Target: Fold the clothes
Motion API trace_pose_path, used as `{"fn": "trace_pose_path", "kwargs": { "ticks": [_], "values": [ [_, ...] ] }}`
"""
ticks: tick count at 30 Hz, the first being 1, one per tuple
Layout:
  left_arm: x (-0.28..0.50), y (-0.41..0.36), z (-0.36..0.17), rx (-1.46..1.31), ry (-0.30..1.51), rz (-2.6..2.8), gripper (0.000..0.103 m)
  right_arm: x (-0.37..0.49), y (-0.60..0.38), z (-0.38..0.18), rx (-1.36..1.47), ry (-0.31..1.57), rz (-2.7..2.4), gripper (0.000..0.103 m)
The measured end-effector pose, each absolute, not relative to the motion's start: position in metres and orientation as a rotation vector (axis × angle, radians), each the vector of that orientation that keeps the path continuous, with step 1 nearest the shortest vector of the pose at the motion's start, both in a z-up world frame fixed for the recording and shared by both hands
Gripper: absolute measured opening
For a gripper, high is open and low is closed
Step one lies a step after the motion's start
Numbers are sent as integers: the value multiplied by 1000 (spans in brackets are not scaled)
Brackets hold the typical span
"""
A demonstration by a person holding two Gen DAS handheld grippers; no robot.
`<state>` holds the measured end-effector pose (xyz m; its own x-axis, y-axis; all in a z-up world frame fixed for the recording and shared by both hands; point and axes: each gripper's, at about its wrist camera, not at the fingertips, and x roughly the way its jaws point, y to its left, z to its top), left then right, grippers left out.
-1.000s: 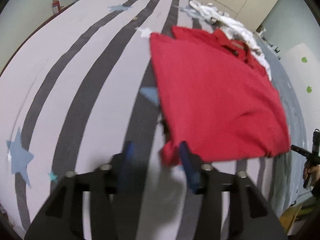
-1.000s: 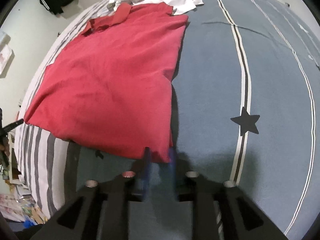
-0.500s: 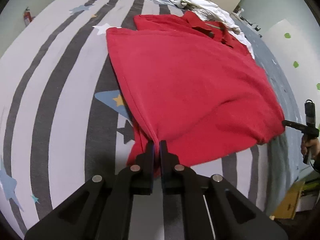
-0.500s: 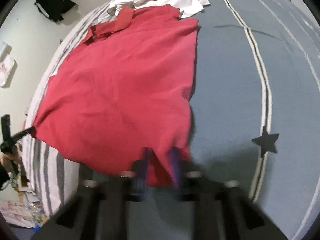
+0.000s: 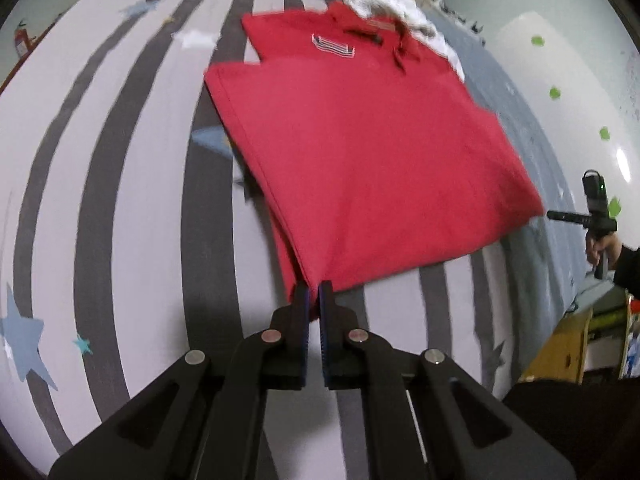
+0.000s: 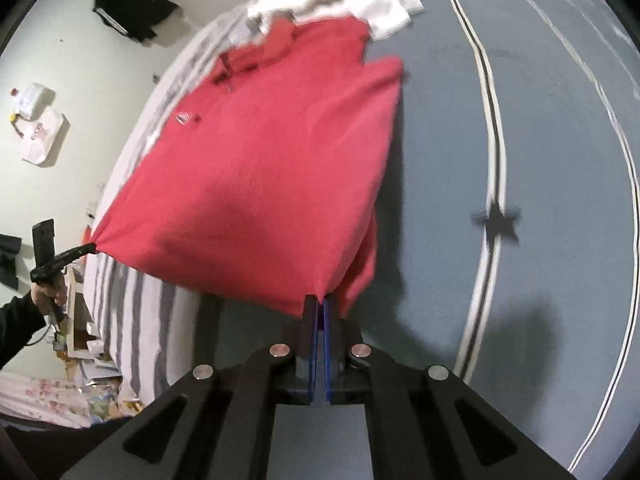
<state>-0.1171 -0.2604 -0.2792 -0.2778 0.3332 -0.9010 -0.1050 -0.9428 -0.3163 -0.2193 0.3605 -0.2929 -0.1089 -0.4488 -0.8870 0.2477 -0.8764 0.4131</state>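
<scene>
The red shirt [image 5: 368,152] lies on the bed [image 5: 120,184], with its collar end far away by a pile of white clothes [image 5: 384,12]. The left gripper [image 5: 314,294] is clenched on 1 near corner of the shirt, and the right gripper [image 6: 321,305] is clenched on the other near corner. Both corners look lifted a bit off the bed, so the near edge hangs between the 2 grippers. What could go wrong? Each gripper only pinches a tiny bit of cloth, so a hard pull could make a corner slip out and the shirt would flop down in a messy heap. If 1 hand goes faster than the other, I think the fold would come out crooked. The shirt could also land on the white clothes and drag them along. I see no boxes, baskets or other containers on the bed, so nothing is held in any.
</scene>
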Motion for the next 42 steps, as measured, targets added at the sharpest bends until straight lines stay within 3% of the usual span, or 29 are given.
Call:
{"fn": "trace_pose_path", "kwargs": {
  "ticks": [5,7,9,12,16,20,23,35,37,39,42],
  "values": [
    [-118,-259,-288,-1728,-246,2339,3,-207,364,-312,1806,-176,-2036,0],
    [-123,-259,-291,-1759,-230,2355,8,-210,367,-312,1812,-185,-2079,0],
    [-124,-264,-296,-1824,-229,2376,29,-217,365,-307,1800,-210,-2140,4],
    [-125,-273,-295,-1854,-271,2440,47,-232,355,-299,1768,-221,-2220,17],
    [-132,-285,-284,-1837,-344,2560,50,-248,335,-291,1721,-209,-2269,38],
    [-149,-302,-273,-1786,-493,2668,51,-267,319,-292,1697,-171,-2323,40],
    [-181,-305,-274,-1777,-483,2719,54,-290,329,-292,1697,-202,-2378,41],
    [-307,-293,-314,-1765,-367,2618,54,-391,336,-301,1715,-201,-2443,45],
    [-312,-287,-318,-1761,-308,2588,45,-403,333,-309,1740,-202,-2428,45],
    [-314,-281,-322,-1770,-246,2566,8,-410,330,-317,1768,-181,-2411,45],
    [-316,-276,-320,-1736,-177,2551,5,-417,327,-327,1802,-156,-2385,45]
  ]
}}
